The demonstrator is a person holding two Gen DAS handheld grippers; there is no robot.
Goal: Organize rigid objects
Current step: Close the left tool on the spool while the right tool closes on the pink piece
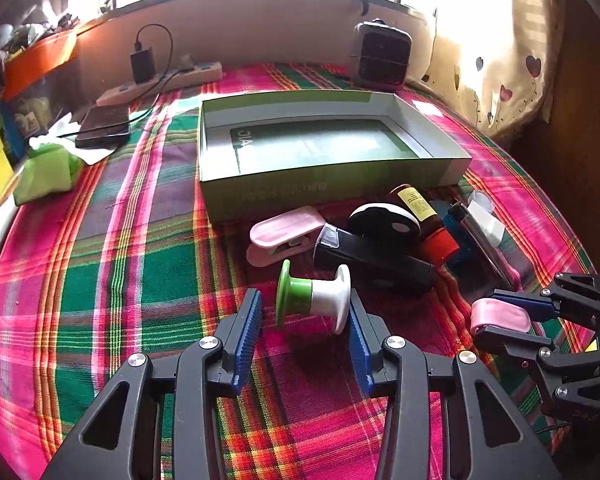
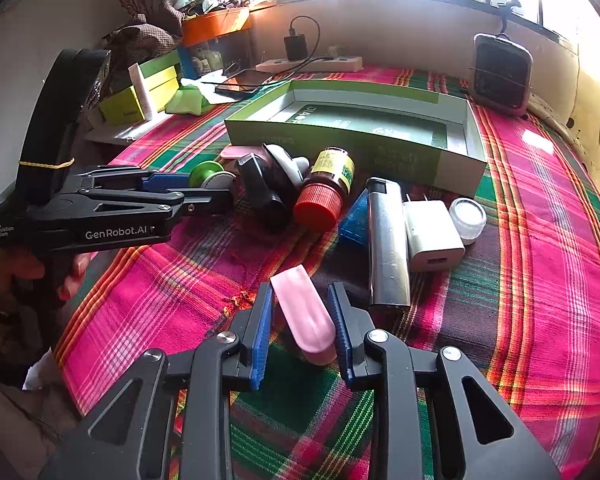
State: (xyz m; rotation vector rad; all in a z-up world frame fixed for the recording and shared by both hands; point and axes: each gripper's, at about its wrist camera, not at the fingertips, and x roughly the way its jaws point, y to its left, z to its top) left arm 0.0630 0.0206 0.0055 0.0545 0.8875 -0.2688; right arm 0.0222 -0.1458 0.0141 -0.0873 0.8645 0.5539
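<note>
The left gripper hangs low over a plaid cloth of pink, green and dark stripes, its blue ribbed pads spread apart on either side of a green-and-white plastic spool that lies on its side; the white flange sits just beside the right-hand pad, and whether they touch cannot be told, while the left-hand pad stands clear of the green flange. The right gripper is clamped on a flat pink plastic clip, which lies slanted between its pads and points toward 11 o'clock. In the left wrist view the open shallow green cardboard box lies at 12 o'clock from the spool, with nothing loose seen inside. Between box and spool sits a heap: a second pink clip at 11 o'clock, a long black block-shaped case at 1 o'clock, a round black-and-white disc leaning on it, and a brown bottle with a red ribbed cap and yellow label on its side. From the right wrist view, at 1 o'clock of the held clip, lie a long silver metal bar, a white wall charger cube touching it, a small clear round jar just beside that, and a blue translucent piece against the bar's other side. A hand grips the left gripper's handle at 9 o'clock.
</note>
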